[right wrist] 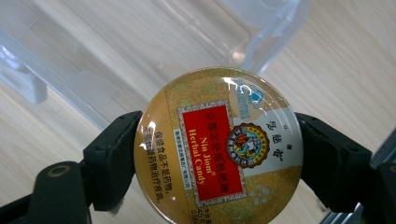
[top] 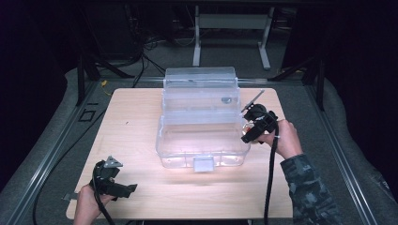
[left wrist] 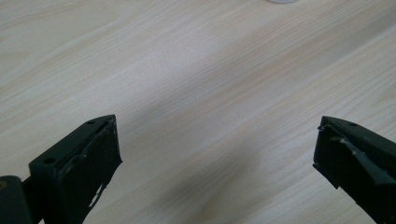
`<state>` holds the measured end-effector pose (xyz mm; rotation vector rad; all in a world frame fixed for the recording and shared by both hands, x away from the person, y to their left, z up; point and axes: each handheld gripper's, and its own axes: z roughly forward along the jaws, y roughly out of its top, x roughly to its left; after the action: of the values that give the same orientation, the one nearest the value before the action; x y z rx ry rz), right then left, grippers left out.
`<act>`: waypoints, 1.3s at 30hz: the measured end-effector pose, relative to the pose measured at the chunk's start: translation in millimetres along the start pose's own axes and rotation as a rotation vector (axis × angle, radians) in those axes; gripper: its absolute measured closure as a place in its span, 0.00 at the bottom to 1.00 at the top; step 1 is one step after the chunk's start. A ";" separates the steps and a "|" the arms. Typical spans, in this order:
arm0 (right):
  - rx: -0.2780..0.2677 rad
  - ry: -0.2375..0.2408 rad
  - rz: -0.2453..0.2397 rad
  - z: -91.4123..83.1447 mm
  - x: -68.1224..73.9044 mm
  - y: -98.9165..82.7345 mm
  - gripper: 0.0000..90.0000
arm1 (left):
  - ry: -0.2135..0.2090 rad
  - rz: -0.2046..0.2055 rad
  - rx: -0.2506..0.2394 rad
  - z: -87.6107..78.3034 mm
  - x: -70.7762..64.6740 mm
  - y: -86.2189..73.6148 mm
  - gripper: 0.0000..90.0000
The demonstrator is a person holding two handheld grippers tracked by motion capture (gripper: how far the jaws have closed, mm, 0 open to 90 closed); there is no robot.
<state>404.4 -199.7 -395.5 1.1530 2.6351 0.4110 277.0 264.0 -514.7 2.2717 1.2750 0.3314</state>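
The right gripper (right wrist: 219, 154) clasps a round gold candy tin with a red label (right wrist: 218, 145) between its two black jaws, one pad pressed on each side of the tin's rim, the lid facing the camera. In the high view this right gripper (top: 248, 132) sits at the right side of a clear plastic tiered storage box (top: 202, 123), just beside its wall, held by a hand in a camouflage sleeve. The left gripper (left wrist: 217, 149) has its jaws spread wide with nothing between them, and in the high view it (top: 127, 188) rests well apart from the box, near its front left. Judged from this, the tin is picked up and carried to the box but not yet put inside; placing and letting go remain. The box stands mid-way on a pale wood-grain table (top: 131, 122), its stepped trays opened toward the back, with a small dark object (top: 226, 100) in an upper tray. Around the table the room is dark, with grey floor, loose black cables and a white metal frame (top: 232, 33) behind the box.
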 end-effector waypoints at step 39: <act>0.110 0.095 0.037 69.3 23.6 24.5 0.22 | 0.011 -0.050 -0.006 -1.3 10.7 -15.6 0.01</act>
<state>427.8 -155.1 -454.0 1.2469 2.7525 0.3388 270.8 280.1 -522.4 2.2320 1.3316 0.3301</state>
